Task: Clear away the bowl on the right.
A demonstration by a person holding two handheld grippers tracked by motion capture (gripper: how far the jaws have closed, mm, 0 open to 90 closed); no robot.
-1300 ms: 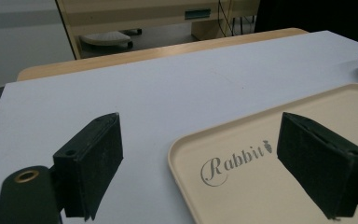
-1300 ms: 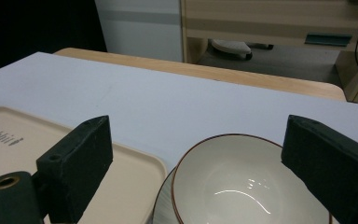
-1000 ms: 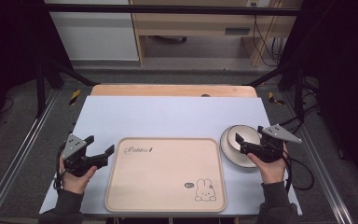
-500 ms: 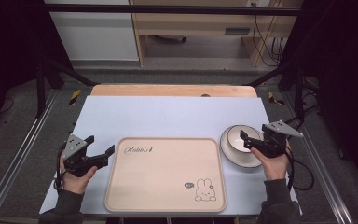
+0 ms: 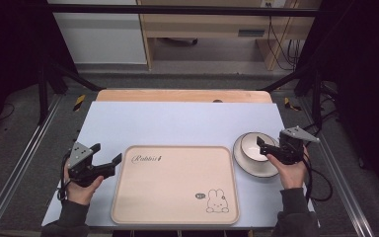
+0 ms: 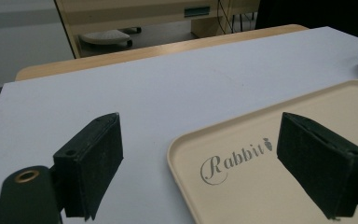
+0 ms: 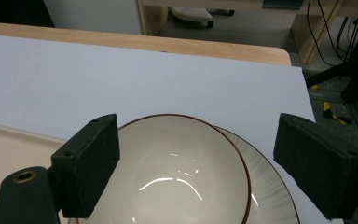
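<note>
bowl on a plate, right of the tray, with the right gripper over it.
right gripper's jaws gape either side of the bowl, having just been closing a little, pads clear of its rim (near rim cut off in the right gripper view). left gripper hangs released over the tray's left edge; the plate is partly hidden under the bowl and hand.
</note>
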